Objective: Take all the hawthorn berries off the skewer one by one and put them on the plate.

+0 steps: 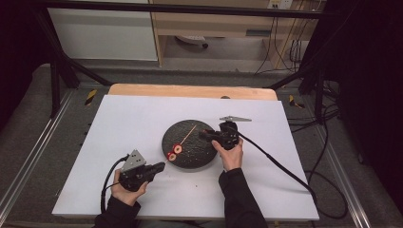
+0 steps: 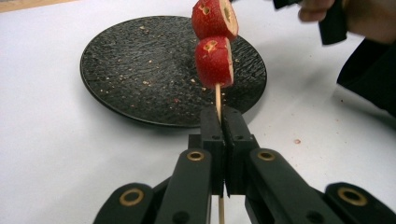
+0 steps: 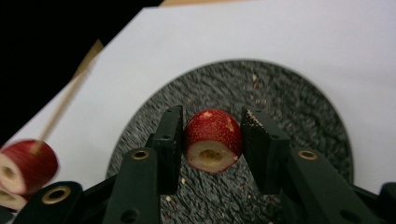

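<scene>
A thin wooden skewer (image 2: 218,95) carries two red fruit slices (image 2: 214,60), and my left gripper (image 2: 222,116) is shut on its lower end. In the high view the skewer (image 1: 187,135) slants over the black round plate (image 1: 199,154), with the slices (image 1: 175,151) near the plate's left edge and the left gripper (image 1: 161,166) just off the plate's near left. My right gripper (image 3: 211,121) is shut on a third red fruit piece (image 3: 214,140), cut face toward the camera, just above the plate (image 3: 289,107). It hovers over the plate's right side (image 1: 203,134), near the skewer's free tip.
The plate sits mid-table on a white sheet (image 1: 123,123) over a wooden tabletop (image 1: 190,90). Red crumbs dot the plate and the sheet (image 2: 297,141). Cables trail from both grippers, the right one (image 1: 280,166) across the sheet. Black frame posts (image 1: 57,71) stand behind the table.
</scene>
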`<state>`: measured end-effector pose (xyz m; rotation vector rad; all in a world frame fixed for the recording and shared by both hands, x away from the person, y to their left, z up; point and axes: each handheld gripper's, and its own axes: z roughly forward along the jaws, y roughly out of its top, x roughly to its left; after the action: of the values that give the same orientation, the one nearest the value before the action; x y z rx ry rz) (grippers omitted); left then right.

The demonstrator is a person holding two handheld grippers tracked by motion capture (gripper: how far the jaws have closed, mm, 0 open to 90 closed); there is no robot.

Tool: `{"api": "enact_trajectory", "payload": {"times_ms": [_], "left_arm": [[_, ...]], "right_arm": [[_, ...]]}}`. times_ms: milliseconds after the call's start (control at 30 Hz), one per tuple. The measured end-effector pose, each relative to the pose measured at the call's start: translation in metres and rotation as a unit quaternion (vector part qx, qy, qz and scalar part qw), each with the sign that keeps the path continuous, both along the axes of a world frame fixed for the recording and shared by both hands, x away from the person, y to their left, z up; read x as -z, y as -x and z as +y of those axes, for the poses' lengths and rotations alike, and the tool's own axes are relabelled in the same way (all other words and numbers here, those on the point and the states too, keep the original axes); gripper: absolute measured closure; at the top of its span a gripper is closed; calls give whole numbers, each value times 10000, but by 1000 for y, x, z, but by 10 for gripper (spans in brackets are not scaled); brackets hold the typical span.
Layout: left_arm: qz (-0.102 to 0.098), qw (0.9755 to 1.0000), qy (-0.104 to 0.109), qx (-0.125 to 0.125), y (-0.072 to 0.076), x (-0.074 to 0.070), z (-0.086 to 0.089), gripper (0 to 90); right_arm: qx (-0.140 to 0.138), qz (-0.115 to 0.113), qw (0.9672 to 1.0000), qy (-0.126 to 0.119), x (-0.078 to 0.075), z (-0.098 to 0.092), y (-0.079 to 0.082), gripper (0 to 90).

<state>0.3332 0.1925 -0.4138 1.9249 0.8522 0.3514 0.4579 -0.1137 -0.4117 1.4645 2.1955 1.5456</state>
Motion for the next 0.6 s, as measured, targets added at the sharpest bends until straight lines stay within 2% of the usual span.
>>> {"api": "enact_trajectory", "payload": {"times_ms": [167, 367, 533, 600], "left_arm": [[19, 10000, -13, -13, -1, 1, 0, 884], [29, 10000, -31, -2, -1, 1, -1, 884], [40, 10000, -34, 3, -1, 2, -2, 884], [39, 10000, -38, 4, -1, 2, -2, 884]], "right_arm": [[-92, 166, 9995, 270, 21, 10, -1, 609], [-154, 291, 9983, 481, 35, 15, 0, 609], [-186, 309, 9977, 573, 39, 17, 0, 604], [-188, 266, 9977, 587, 38, 17, 1, 564]]}}
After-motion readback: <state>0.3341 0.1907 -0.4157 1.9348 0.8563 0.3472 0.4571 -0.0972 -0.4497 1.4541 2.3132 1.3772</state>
